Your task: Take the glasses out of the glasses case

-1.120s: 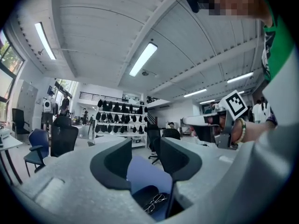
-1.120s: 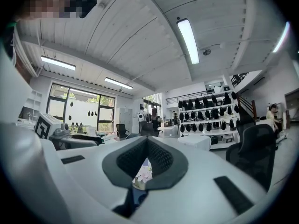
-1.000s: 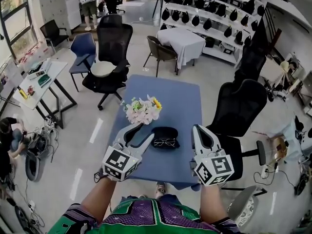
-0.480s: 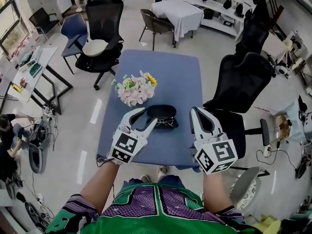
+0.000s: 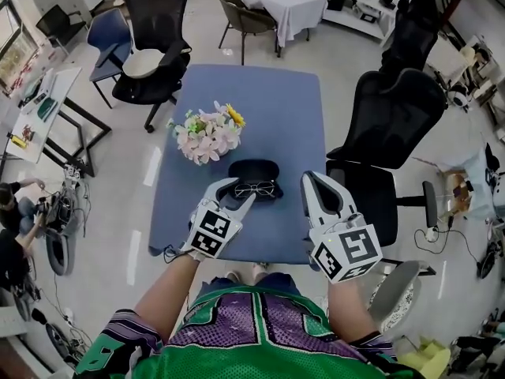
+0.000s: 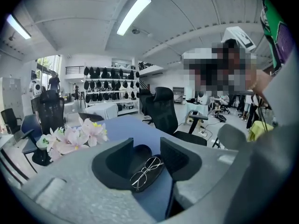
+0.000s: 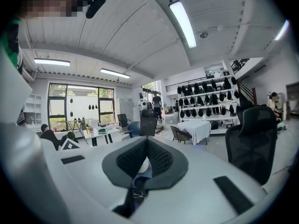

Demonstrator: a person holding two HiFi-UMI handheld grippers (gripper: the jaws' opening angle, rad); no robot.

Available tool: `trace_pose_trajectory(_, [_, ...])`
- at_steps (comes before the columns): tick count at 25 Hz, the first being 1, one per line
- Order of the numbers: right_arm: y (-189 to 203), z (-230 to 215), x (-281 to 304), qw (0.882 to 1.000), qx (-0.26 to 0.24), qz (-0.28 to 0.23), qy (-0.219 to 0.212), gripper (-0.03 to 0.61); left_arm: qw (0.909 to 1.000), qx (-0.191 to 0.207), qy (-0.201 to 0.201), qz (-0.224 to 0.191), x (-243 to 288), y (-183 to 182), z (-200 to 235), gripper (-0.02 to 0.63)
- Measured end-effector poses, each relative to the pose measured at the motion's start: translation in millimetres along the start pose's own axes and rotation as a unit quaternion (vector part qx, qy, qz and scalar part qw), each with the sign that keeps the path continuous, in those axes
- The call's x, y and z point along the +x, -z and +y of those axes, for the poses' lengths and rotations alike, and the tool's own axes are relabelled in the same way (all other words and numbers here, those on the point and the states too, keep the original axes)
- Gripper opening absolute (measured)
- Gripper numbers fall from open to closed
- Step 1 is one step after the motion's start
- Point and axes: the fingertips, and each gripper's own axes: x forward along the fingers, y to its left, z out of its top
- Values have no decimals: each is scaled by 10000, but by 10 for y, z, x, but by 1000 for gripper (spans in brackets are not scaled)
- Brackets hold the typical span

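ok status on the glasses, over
left gripper open, lined up on the glasses. right gripper shut, empty, off to the side. glasses lying in the open glasses case. flowers beside the case, not blocking.

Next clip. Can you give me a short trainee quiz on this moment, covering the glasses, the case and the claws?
1. True or false: the glasses lie in the open glasses case.
2. The jaws of the left claw are: A apart; B shut on the glasses; C shut on the flowers.
3. Fill in: the flowers stand on the ___ table.
Key: 1 true; 2 A; 3 blue.
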Motion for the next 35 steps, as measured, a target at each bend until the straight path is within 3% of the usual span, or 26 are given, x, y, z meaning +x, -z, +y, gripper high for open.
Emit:
trace_pose_trajectory(10, [219, -180, 146, 9996, 64, 246, -86, 3, 9974, -234, 81, 678, 521, 601, 16, 187])
trace_pose_trajectory(28, [407, -355, 286, 9986, 85, 470, -246, 3, 9878, -72, 54, 1557, 999, 1216, 82, 178])
trace_pose_trajectory(35, [396, -335, 297, 9984, 98, 475, -292, 3, 9836, 339, -25, 1770, 1030, 1249, 63, 176])
